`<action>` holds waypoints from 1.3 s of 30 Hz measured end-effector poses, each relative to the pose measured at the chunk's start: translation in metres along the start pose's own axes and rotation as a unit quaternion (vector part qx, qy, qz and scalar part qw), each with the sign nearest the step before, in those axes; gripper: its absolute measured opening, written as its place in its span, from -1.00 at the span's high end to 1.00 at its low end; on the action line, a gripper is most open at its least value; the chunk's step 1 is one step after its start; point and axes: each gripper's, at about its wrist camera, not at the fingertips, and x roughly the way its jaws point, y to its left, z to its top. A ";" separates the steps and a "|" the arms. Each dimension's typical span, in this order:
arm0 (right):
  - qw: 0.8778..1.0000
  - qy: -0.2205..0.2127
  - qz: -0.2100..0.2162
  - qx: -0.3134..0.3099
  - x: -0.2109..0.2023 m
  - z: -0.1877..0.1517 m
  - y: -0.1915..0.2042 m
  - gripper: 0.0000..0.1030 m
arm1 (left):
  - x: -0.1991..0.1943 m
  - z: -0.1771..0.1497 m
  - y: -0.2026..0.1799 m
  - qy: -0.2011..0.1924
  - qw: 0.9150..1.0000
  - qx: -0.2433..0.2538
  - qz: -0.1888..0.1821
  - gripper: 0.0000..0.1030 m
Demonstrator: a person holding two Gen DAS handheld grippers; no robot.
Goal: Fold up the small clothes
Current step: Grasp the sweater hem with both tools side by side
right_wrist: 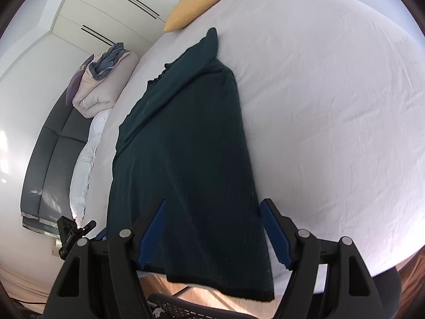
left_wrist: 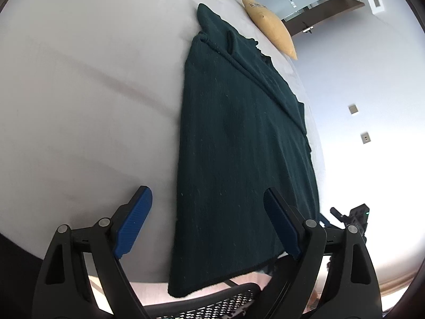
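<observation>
On my bed [right_wrist: 332,106], dark green sweater [right_wrist: 186,146] folded lengthwise, hem overhanging, both my hand-held grippers, left hand-held gripper [left_wrist: 207,220] and right hand-held gripper [right_wrist: 212,234], wide open, gripping nothing.

White bed sheet [right_wrist: 332,106], yellow cushion [right_wrist: 196,5], bundled duvet [right_wrist: 103,85], dark headboard [right_wrist: 50,159], mesh chair [left_wrist: 212,303]

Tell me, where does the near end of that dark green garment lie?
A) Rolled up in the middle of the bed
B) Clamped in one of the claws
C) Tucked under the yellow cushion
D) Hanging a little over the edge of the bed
D: the dark green garment lies flat along the bed, and its near hem droops past the mattress edge over the wooden floor.
</observation>
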 end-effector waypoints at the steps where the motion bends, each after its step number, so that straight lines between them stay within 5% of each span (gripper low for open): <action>1: 1.000 0.000 0.002 0.003 -0.002 -0.003 -0.002 -0.45 | 0.000 -0.001 -0.001 0.003 1.000 0.002 -0.001 -0.66; 18: 0.998 0.017 0.041 0.032 -0.010 -0.019 -0.017 -0.45 | 0.016 -0.022 -0.005 0.087 0.996 0.015 -0.031 -0.55; 23: 0.998 0.024 0.045 0.032 -0.010 -0.019 -0.016 -0.45 | 0.018 -0.023 0.002 0.092 0.995 -0.011 -0.041 -0.11; 25: 0.998 0.025 0.045 0.033 -0.011 -0.020 -0.017 -0.45 | 0.019 -0.024 0.010 0.096 0.994 -0.025 -0.044 0.34; 26: 0.998 0.024 0.047 0.036 -0.012 -0.020 -0.018 -0.45 | 0.019 -0.024 0.013 0.097 0.994 -0.028 -0.043 0.39; 39: 0.998 0.030 0.042 0.041 -0.019 -0.023 -0.021 -0.45 | 0.033 -0.033 0.027 0.105 0.984 -0.089 -0.111 0.38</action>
